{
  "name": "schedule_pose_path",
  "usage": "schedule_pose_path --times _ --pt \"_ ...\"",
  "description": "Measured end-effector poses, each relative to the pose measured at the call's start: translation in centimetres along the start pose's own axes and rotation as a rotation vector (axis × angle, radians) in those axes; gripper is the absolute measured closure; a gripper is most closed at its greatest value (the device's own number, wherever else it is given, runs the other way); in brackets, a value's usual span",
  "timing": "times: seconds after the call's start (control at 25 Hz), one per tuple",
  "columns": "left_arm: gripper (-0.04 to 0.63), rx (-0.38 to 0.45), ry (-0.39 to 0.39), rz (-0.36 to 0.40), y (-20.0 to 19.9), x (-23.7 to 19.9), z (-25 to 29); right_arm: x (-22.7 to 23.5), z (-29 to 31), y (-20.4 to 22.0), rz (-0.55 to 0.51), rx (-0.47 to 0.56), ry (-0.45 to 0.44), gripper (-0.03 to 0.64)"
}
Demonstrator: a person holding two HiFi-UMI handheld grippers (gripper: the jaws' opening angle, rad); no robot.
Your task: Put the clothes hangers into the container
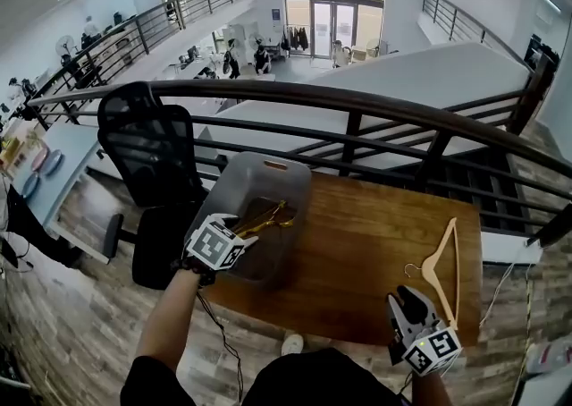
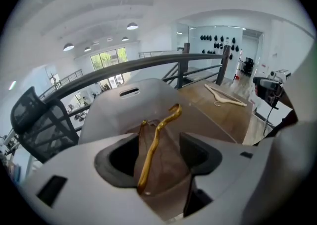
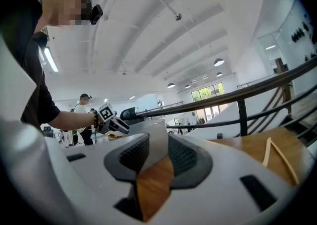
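A grey plastic container point(image 1: 268, 182) stands at the left end of the wooden table point(image 1: 357, 248). A golden hanger point(image 1: 271, 215) lies inside it, hook up. My left gripper point(image 1: 248, 232) reaches over the container's near rim. In the left gripper view its jaws point(image 2: 158, 154) stand wide apart; the golden hanger's hook point(image 2: 157, 137) runs up between them, and neither pad presses on it. A pale wooden hanger point(image 1: 442, 272) lies flat on the table's right side. Just in front of it my right gripper point(image 1: 407, 297) hovers open, with only tabletop showing between its jaws point(image 3: 158, 158).
A black metal railing point(image 1: 357, 102) runs along the table's far side, with a drop to the floor below behind it. A black mesh office chair point(image 1: 147, 149) stands to the left of the container. The wooden hanger point(image 3: 277, 153) lies close to the table's right edge.
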State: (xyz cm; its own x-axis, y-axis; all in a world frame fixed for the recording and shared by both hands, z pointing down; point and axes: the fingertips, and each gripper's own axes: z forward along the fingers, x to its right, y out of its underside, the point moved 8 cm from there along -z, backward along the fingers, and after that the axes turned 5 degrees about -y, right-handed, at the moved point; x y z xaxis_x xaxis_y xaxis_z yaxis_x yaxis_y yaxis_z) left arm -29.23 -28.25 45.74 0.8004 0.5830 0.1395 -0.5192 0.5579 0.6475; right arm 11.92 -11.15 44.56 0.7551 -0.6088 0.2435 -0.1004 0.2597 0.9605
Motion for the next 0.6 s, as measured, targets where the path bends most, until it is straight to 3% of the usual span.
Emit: schedule_pose_path --times 0.28,0.6 --pt "0.342 0.222 0.005 0.092 -3.2 3.4 -2.1 0.5 -0.6 -0.7 -0.022 0.012 -0.01 0.5" --pt "0.461 0.458 -0.001 0.128 -6.3 9.0 -5.1 1.3 -2.0 -1.2 -0.037 0.041 -0.002 0.5"
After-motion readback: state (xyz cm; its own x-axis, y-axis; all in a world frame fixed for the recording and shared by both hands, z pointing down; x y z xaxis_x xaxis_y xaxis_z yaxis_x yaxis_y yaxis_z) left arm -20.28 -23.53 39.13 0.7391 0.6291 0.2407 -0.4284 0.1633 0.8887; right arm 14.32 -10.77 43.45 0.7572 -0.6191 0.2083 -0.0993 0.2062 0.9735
